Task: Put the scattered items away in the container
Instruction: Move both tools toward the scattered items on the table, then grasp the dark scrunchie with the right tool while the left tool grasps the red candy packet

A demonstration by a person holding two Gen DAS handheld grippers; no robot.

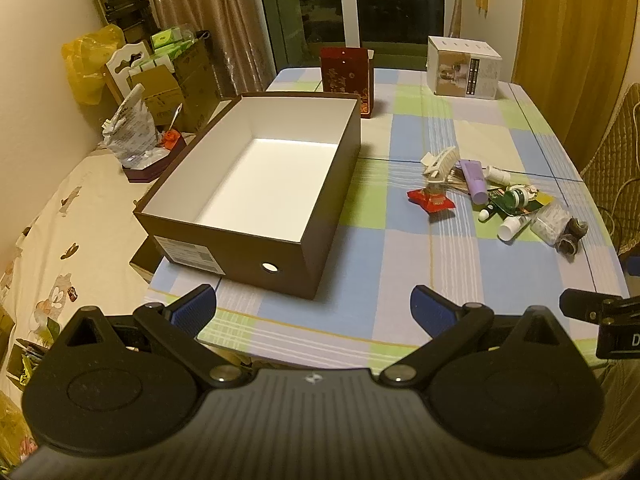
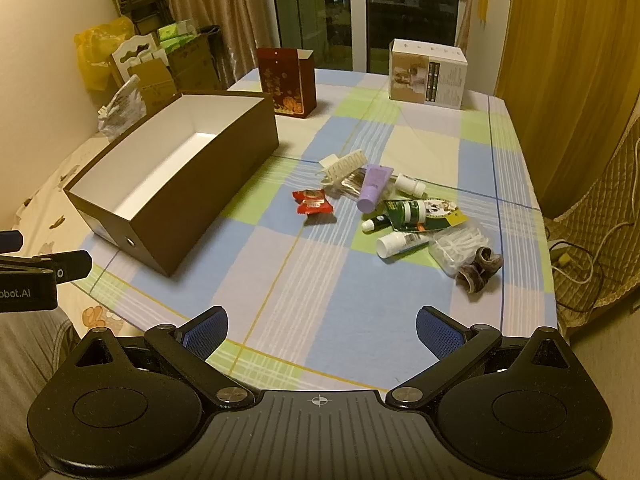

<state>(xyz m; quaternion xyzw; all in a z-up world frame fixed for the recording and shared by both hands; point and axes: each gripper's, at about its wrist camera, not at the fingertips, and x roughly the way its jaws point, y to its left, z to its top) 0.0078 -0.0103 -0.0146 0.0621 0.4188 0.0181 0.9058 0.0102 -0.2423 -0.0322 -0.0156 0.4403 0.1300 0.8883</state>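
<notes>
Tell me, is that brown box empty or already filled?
Empty: the brown box shows only its bare white floor, and the small items lie on the tablecloth beside it.

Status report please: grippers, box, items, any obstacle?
Left gripper open, right gripper open, both empty. Brown box empty. Items piled on cloth beside it. Nothing in the way.

The box (image 2: 172, 184) stood open-topped, its inside bare, with nothing above the rim. A clear strip of table (image 2: 280, 264) lay between the box and the heap (image 2: 404, 208), widest at the near edge. A red carton (image 2: 286, 82) stood just behind the box; a white carton (image 2: 428, 70) stood well apart, at the far edge.
</notes>
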